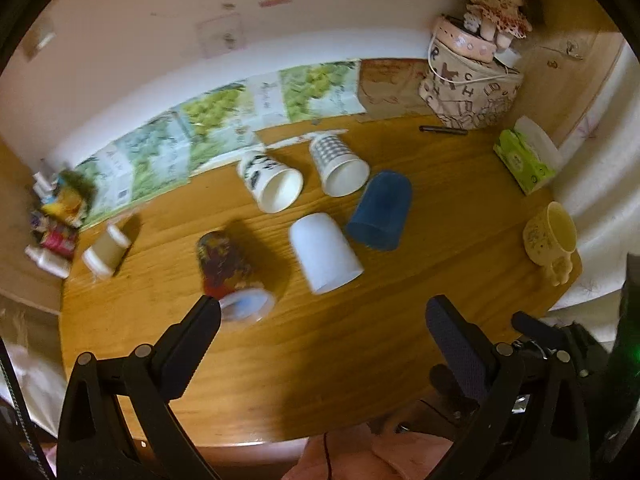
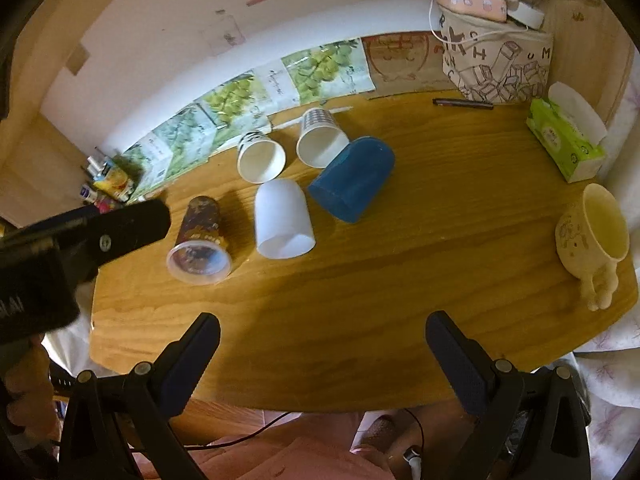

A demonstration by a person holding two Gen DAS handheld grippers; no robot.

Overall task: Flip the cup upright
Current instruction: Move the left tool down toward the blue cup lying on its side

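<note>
Several cups lie on their sides on the wooden table [image 1: 320, 360]: a dark printed cup with a clear rim [image 1: 224, 264] [image 2: 200, 236], a plain white cup [image 1: 324, 252] [image 2: 282, 220], a blue cup [image 1: 380, 210] [image 2: 352, 178], a white cup with black marks [image 1: 270, 180] [image 2: 260, 158] and a checked paper cup [image 1: 338, 164] [image 2: 320, 136]. My left gripper [image 1: 324, 308] is open and empty, its left finger just in front of the printed cup's rim. My right gripper [image 2: 322, 324] is open and empty above the table's near edge.
A yellow mug [image 1: 550, 236] [image 2: 592, 232] stands upright at the right edge. A green tissue box [image 1: 524, 156] [image 2: 566, 140], a printed fabric bag [image 1: 472, 88] with a doll, and a pen [image 1: 442, 130] are at the back right. Small items [image 1: 56, 220] sit at the left.
</note>
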